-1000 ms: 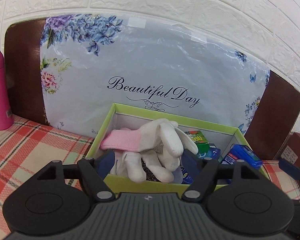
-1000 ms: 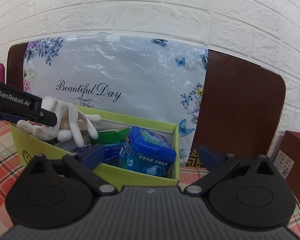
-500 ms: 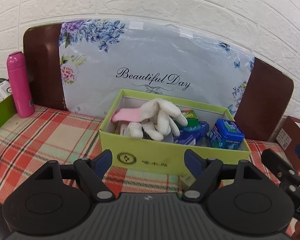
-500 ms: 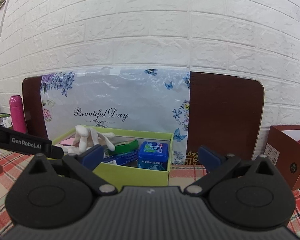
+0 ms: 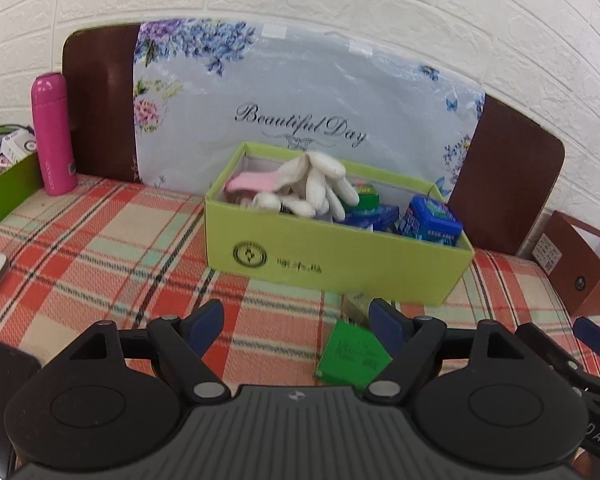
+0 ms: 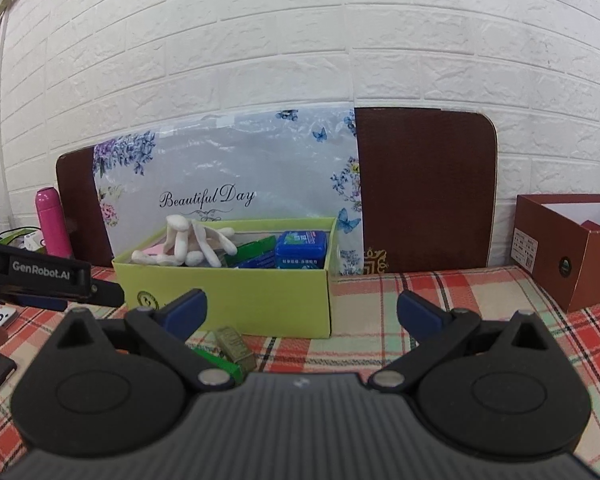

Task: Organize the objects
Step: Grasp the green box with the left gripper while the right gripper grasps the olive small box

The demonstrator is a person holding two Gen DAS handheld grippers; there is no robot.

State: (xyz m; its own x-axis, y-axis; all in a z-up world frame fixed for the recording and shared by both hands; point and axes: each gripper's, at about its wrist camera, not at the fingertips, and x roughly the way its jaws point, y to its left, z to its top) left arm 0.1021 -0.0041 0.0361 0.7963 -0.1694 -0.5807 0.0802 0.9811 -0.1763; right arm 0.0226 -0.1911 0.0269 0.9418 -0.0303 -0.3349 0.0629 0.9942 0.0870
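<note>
Left wrist view: we hold the left gripper [image 5: 296, 320] spread and empty, tilted down over plaid cloth [image 5: 100, 248]. A green packet [image 5: 350, 356] lies beside its right finger; beyond, the lime box [image 5: 332, 256] holds white gloves [image 5: 316, 188]. Our right gripper [image 6: 300, 308] gapes too, nothing between.

A white brick wall [image 6: 300, 60] fills the back, and against it leans a brown board [image 6: 428, 192] with a flowered "Beautiful Day" sheet [image 5: 300, 92] across its front. On the plaid-clothed surface [image 5: 100, 248], a pink flask [image 5: 53, 132] stands upright at ten o'clock, just beside the board's left end. A brown open carton [image 6: 572, 252] sits at three o'clock, near the wall.
</note>
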